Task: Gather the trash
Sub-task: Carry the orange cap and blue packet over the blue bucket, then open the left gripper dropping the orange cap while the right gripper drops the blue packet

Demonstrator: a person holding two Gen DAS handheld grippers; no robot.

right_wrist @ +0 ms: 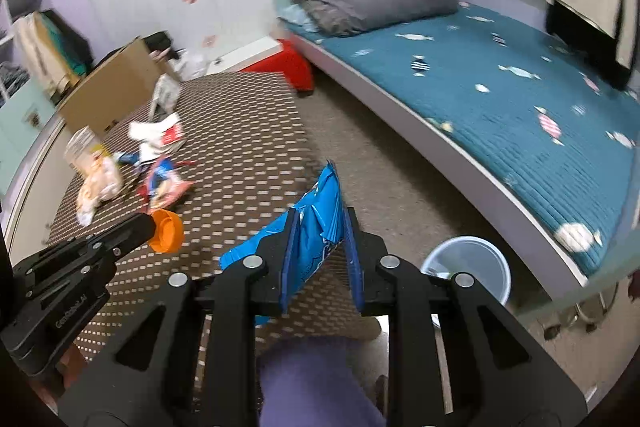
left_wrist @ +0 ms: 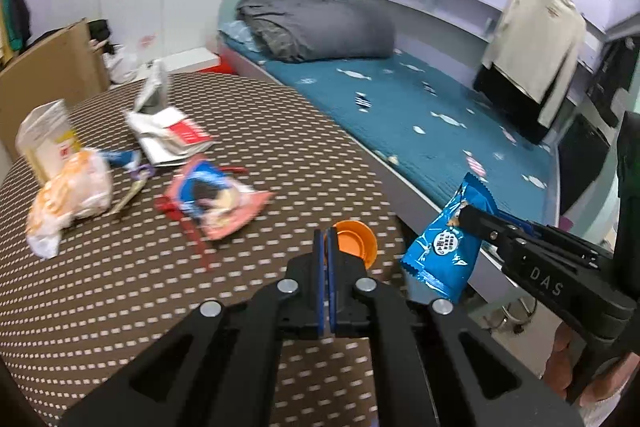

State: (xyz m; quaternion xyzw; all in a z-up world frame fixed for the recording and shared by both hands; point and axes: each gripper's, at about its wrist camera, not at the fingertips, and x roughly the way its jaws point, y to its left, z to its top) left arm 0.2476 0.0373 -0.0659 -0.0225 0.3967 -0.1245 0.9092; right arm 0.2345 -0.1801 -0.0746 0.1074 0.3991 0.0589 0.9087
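Between the right gripper's (right_wrist: 320,259) blue-padded fingers, a crinkled blue foil snack wrapper (right_wrist: 316,227) is clamped upright, its long axis running up and away from the jaws, one corner hanging loose to the lower left. Just to its left, the left gripper (left_wrist: 326,259) is clenched on the rim of a small orange plastic bottle cap (left_wrist: 358,241), which sticks out to the right of the closed pads. Both tools hang over the near edge of the brown table with its pale dotted cover (left_wrist: 160,307).

Down and to the right of the right gripper stands the round pale-blue plastic waste bin (right_wrist: 470,267) on the carpet, mouth open upward, some litter already inside. It lies between the table edge and the low white frame of the teal-quilted bed (right_wrist: 500,131). The right hand is the nearer one to it; the left would need to cross over the table corner.

Open floor around the bin looks ample, though the bed frame closes in behind it. Remaining on the far left of the table: a red-and-blue wrapper (left_wrist: 216,203), a crumpled orange-and-white bag (left_wrist: 68,199), a white carton (left_wrist: 46,139) and folded paper (left_wrist: 172,135), well apart from both tools.
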